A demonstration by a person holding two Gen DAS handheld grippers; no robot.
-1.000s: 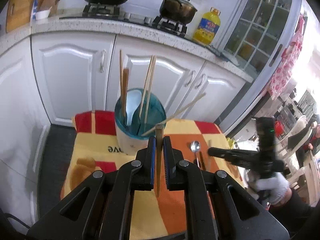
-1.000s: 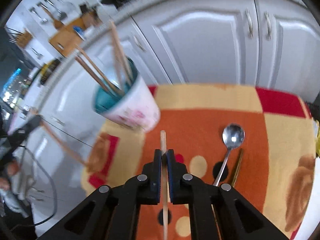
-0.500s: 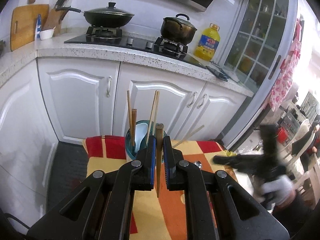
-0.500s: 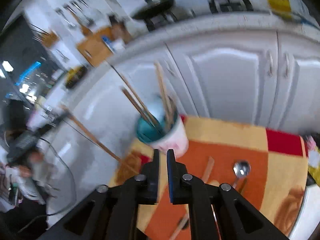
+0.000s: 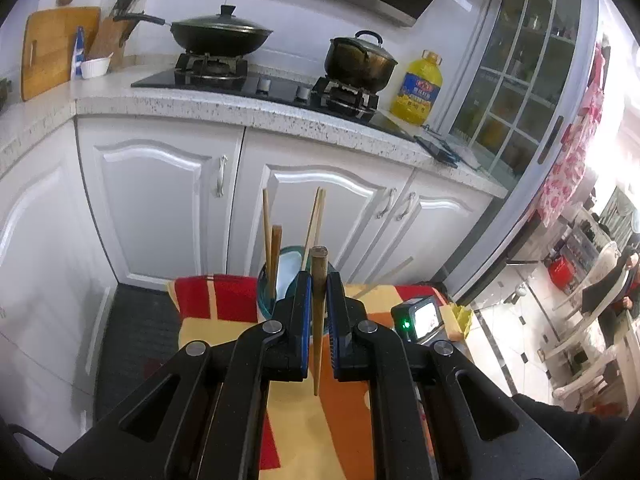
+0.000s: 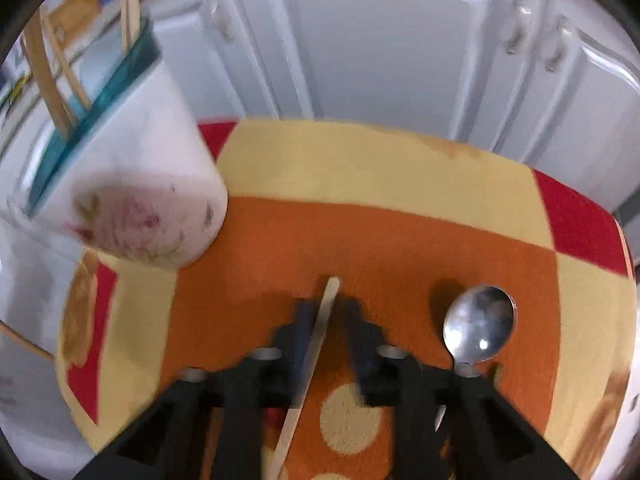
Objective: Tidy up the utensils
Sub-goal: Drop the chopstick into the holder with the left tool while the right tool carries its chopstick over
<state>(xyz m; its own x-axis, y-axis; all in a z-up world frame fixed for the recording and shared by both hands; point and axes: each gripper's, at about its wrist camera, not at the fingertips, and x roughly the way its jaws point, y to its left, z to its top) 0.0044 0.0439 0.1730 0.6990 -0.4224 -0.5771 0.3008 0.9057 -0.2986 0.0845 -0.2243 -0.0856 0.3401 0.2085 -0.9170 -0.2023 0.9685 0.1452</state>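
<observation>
My left gripper is shut on a brown chopstick and holds it upright in front of the utensil holder. The holder is a white cup with a teal rim, and several chopsticks stand in it. My right gripper points down at the orange cloth. Its jaws are opening, and a pale chopstick lies on the cloth between them, with a gap on each side. A metal spoon lies to its right.
White cabinet doors stand just behind the cloth-covered table. A counter above them carries a stove, a wok, a pot and a yellow oil bottle. A small lit screen shows to the right of the left gripper. Black floor mat at left.
The left gripper has risen with its brown chopstick. The right gripper lifted away from the cloth, then dropped back low over the pale chopstick with its jaws now parted.
</observation>
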